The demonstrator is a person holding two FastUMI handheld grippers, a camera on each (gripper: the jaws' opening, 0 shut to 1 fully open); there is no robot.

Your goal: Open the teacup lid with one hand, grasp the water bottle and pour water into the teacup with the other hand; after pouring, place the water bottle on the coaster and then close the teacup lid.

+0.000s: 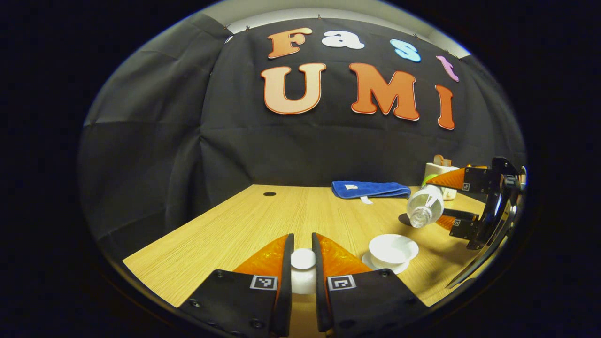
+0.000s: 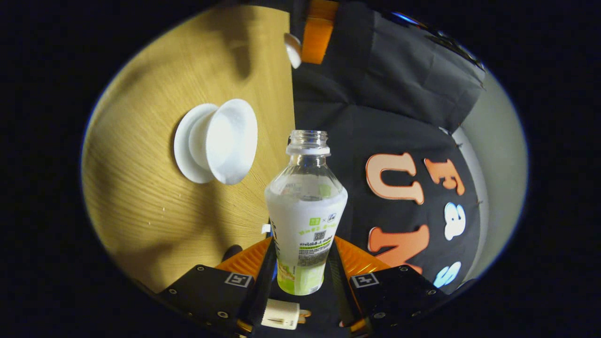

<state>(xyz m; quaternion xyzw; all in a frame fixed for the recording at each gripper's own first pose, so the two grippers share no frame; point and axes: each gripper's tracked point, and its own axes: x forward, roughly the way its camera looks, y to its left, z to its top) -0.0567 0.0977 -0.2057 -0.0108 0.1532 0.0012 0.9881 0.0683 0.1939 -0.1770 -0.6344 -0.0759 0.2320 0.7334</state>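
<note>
So the left tongs [image 1: 303,263] are clamped on the white teacup lid [image 1: 303,259], both fingers pressing its knob, holding it up off the wooden table [image 1: 244,225]. Just to the right of it in the left gripper view sits the open white teacup [image 1: 393,249] on its saucer [image 1: 371,259], no lid on it.

The right tongs [image 2: 300,277] are gripping the clear water bottle [image 2: 305,211] around its labelled lower part, fingers on both sides. The bottle is uncapped and tipped over, roughly sideways, with its mouth pointing toward the teacup [image 2: 230,141]. From the left gripper view the bottle [image 1: 425,206] hangs in the air above and a bit to the right of the cup, not touching it. Can't tell whether any water is actually coming out.

Farther back on the table there's a folded blue towel [image 1: 371,189] and a small white box thing [image 1: 439,170] partly hidden behind the right tongs [image 1: 450,202].
</note>
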